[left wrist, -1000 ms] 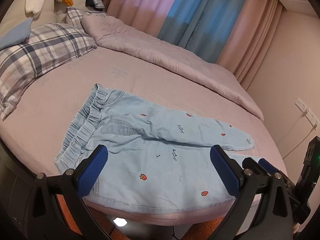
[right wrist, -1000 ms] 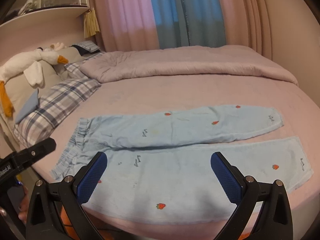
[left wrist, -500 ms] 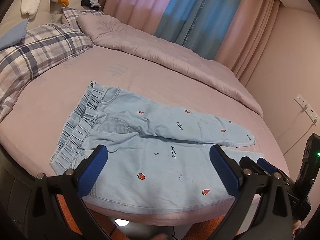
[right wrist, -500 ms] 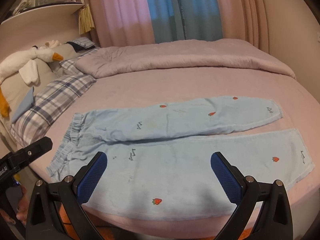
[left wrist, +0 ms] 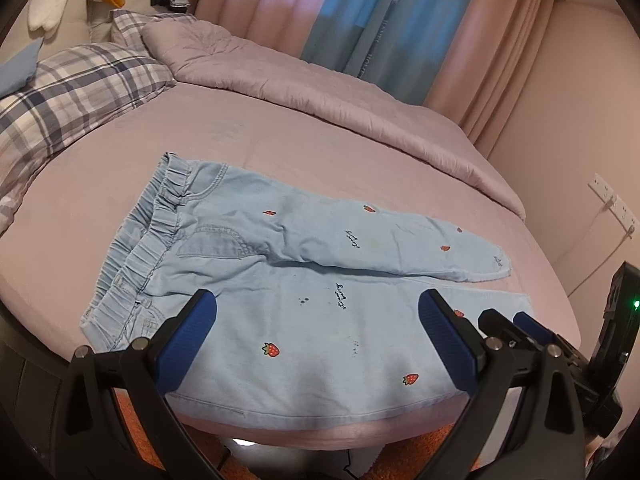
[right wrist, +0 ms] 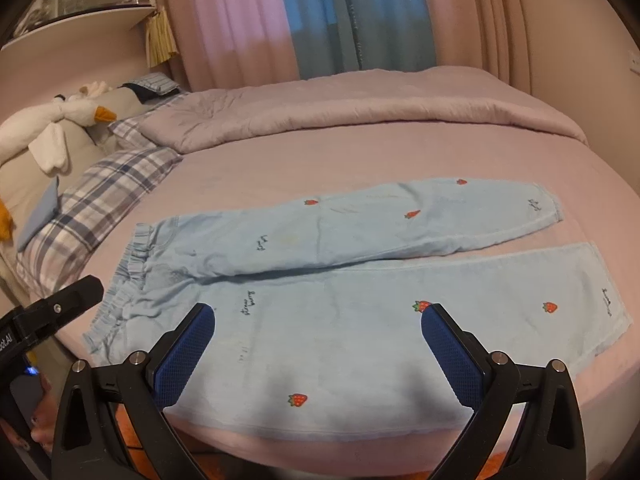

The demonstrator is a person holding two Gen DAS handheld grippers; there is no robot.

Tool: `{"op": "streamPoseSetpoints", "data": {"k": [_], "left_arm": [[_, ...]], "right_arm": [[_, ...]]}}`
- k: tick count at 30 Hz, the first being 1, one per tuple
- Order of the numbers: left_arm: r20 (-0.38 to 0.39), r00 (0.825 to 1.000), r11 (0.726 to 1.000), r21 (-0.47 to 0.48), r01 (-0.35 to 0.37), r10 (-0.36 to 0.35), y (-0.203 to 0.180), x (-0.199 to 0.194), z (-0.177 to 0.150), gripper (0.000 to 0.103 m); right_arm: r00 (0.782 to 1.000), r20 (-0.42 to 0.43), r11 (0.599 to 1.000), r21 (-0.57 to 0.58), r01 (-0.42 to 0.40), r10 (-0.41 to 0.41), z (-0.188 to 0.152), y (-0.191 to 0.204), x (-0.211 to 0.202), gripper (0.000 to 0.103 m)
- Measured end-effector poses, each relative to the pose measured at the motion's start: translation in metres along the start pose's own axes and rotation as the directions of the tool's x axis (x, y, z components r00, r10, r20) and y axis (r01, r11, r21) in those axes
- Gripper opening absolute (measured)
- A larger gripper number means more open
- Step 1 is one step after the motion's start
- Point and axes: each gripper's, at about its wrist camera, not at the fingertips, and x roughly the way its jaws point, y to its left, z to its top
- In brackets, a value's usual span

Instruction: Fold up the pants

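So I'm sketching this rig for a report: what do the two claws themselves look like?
Both match. The left claw and right claw have black angular plastic arms with silver screw heads, each tipped with blue, finely textured pads. A small green light glows on a black housing at the left view's right edge.

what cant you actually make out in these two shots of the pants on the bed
- Left wrist view: the near leg's cuff of the pants is hidden behind the right gripper.
- Right wrist view: the near waistband corner sits behind the left gripper.
- Both views: the small dark script on the legs is too small to read.
- Both views: the pants' underside and the floor under the bed are out of sight.
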Motion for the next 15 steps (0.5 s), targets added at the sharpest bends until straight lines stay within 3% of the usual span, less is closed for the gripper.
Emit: {"op": "streamPoseSetpoints", "data": {"k": [15], "left_arm": [[-0.025,0.999,1.000,0.007,-0.021,0.021,-0.0017,0.0039,-0.0014,0.098]], "right_arm": [[1.000,0.007,0.998,0.063,-0.026,0.026,0.0000,-0.0097,0.0004,0.103]]}}
